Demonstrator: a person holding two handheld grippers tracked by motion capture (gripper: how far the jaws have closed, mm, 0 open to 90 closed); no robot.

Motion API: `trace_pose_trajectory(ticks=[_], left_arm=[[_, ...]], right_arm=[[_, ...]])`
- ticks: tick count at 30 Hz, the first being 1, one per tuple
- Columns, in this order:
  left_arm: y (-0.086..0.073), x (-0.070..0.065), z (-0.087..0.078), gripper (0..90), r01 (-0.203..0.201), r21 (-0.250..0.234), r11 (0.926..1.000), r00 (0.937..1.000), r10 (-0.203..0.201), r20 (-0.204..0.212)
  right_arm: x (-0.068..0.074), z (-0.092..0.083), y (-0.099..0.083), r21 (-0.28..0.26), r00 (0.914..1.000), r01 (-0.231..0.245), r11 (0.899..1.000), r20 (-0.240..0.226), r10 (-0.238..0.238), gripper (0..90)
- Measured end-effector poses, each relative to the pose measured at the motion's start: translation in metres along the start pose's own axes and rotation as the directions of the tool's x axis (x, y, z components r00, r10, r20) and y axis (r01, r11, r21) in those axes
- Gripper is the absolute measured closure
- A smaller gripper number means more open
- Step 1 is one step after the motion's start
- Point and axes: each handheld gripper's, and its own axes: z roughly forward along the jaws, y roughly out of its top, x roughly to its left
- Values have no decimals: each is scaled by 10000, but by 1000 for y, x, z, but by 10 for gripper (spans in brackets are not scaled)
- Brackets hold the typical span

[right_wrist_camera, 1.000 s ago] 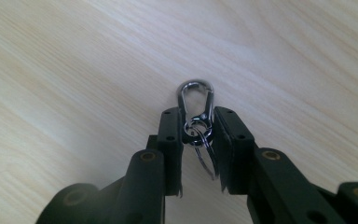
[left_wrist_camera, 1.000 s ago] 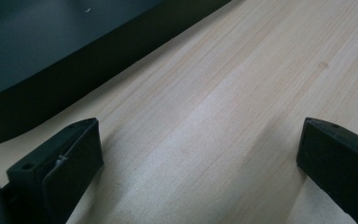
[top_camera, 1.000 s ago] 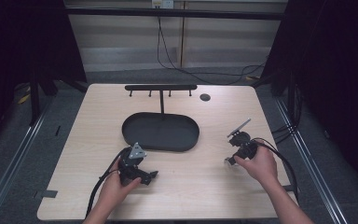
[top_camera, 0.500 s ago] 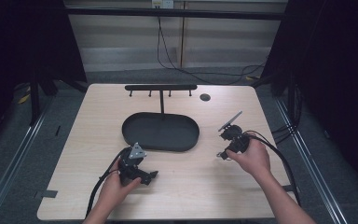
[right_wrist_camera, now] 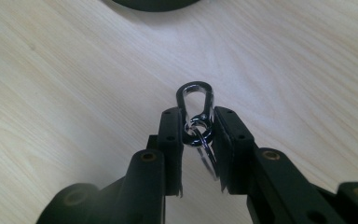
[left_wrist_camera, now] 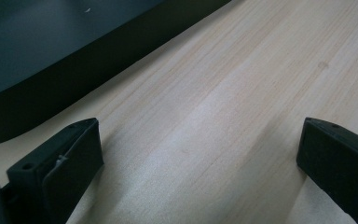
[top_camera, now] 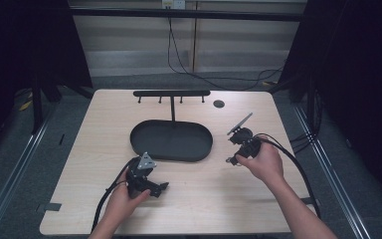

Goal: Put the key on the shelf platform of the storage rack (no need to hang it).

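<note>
Pale wood-grain tabletop (top_camera: 199, 199) carried a black oval tray (top_camera: 171, 140) with a hooked rack post (top_camera: 172, 94) rising at its far edge. The left claw (left_wrist_camera: 200, 154) rested low near the tray's front rim, jaws spread wide on nothing, while the right claw (right_wrist_camera: 196, 140) was clamped on a small silver metal carabiner keyring (right_wrist_camera: 196, 105) above bare wood to the tray's right. The grip looked narrow, pinching only the rings, so a tilt could let the clip swivel or slip free.
</note>
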Motion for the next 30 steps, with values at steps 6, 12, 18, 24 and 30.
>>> trace_pose_trajectory(ticks=[6, 12, 18, 24, 30], left_arm=[[0, 0, 0, 0, -2, -2, 10000, 10000, 2, -6], [0, 0, 0, 0, 6, -3, 10000, 10000, -6, -1], [0, -1, 0, 0, 97, -59, 9999, 10000, -97, 19], [0, -1, 0, 0, 91, -57, 9999, 10000, -90, 18], [0, 0, 0, 0, 50, -51, 10000, 10000, -50, -8]], right_arm=[[5, -2, 9, -79, 9999, 105, 9999, -15, -105, 734], [7, -3, 14, -174, 9998, 120, 9998, -131, -122, 734], [8, -5, 18, -304, 9998, 76, 9995, -178, -82, 735], [13, -8, 25, -339, 9997, 191, 9992, -168, -197, 735], [17, -12, 32, -485, 9994, 279, 9984, -185, -289, 734]])
